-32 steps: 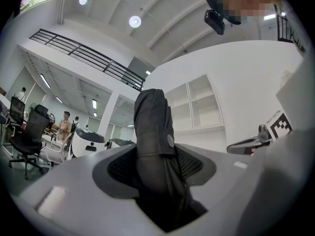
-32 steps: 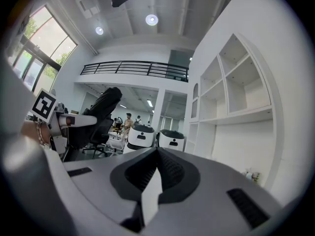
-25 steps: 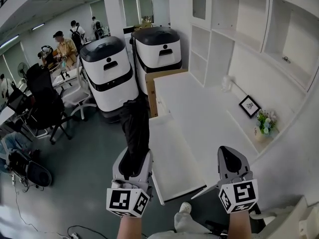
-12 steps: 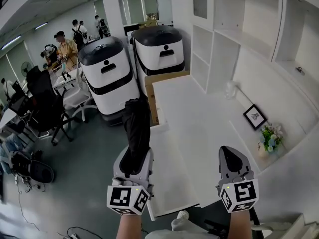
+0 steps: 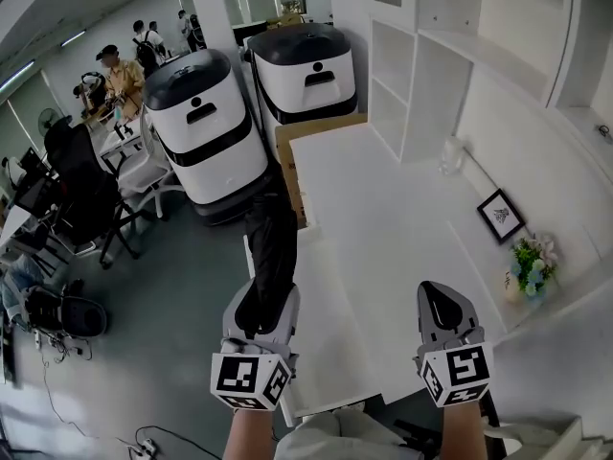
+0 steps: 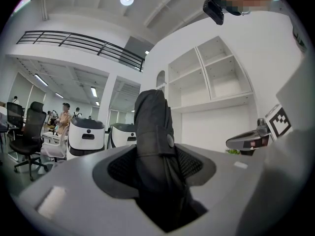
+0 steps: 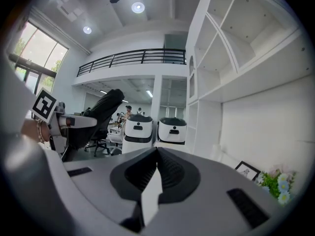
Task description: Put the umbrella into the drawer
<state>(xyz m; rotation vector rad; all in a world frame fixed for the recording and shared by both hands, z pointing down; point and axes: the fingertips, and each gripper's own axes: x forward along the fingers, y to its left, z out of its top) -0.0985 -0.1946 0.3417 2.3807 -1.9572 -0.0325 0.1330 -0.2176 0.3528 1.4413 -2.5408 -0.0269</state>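
folded black umbrella [image 5: 269, 257] (strap snapped shut)

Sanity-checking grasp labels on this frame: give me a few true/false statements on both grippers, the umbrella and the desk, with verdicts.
1. The left gripper is clamped on the folded black fabric umbrella. True.
2. The right gripper holds a picture frame. False: its jaws are together with nothing between them.
3. A small black-framed picture stands on the white desk by the back wall, with a pot of flowers near it. True.
4. The umbrella lies flat on the desk. False: it is held in the air, sticking forward out of the left gripper by the desk's left edge.
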